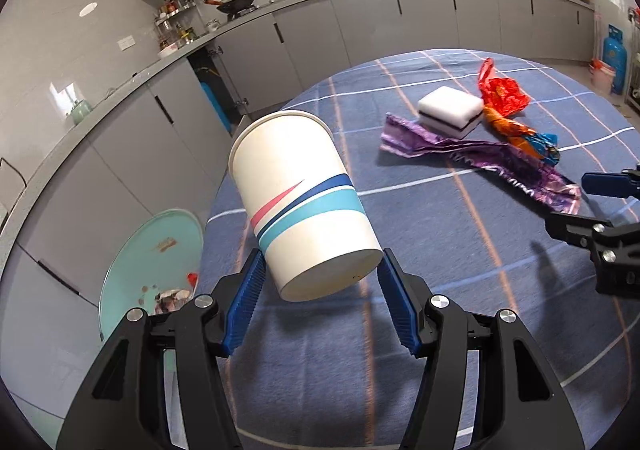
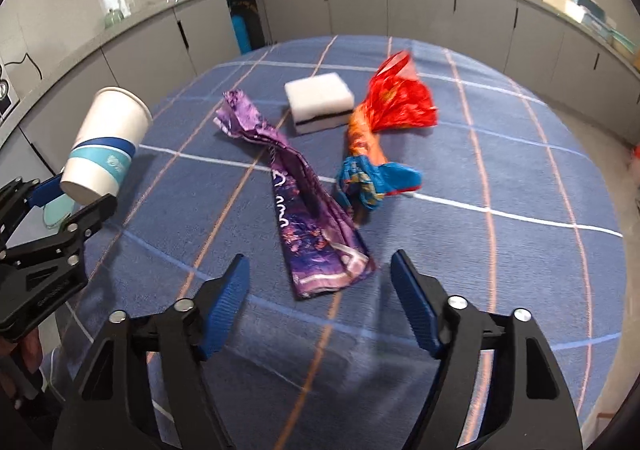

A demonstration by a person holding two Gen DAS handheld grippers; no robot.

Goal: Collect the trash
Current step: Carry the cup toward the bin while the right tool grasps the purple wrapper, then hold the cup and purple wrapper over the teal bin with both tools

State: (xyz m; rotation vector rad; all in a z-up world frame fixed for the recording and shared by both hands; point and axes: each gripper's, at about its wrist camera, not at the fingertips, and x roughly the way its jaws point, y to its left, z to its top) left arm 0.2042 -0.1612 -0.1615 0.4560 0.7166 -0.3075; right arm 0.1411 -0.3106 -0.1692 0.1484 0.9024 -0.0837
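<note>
Item 1, nearest: my left gripper point(image 1: 322, 270), blue pads pinching a paper cup point(image 1: 302, 201) by its base end. The cup is white with blue, teal and pink bands; it is lifted clear of the cloth and tilted, its rim pointing away from me, over the left edge of the table.

Item 2: my right gripper point(image 2: 320, 274), jaws spread with nothing between the pads, hovering just above the near end of the purple wrapper point(image 2: 298, 205).

Item 3: round table under a blue checked tablecloth point(image 2: 520, 177).

Item 4: the purple wrapper, a long flattened foil strip lying on the cloth, running away from the right gripper towards the table's middle.

Item 5: a twisted wrapper point(image 2: 380, 141), red at the far end, orange in the middle, blue at the near end, lying just right of the purple one.

Item 6: a white sponge block point(image 2: 319, 102) with a dark stripe, between the two wrappers' far ends.

Item 7, below the table on the left: a pale green bin point(image 1: 156, 262) with scraps inside.

Item 8, farthest: grey kitchen cabinets point(image 1: 312, 37) and a wok point(image 1: 236, 3) on the counter.
</note>
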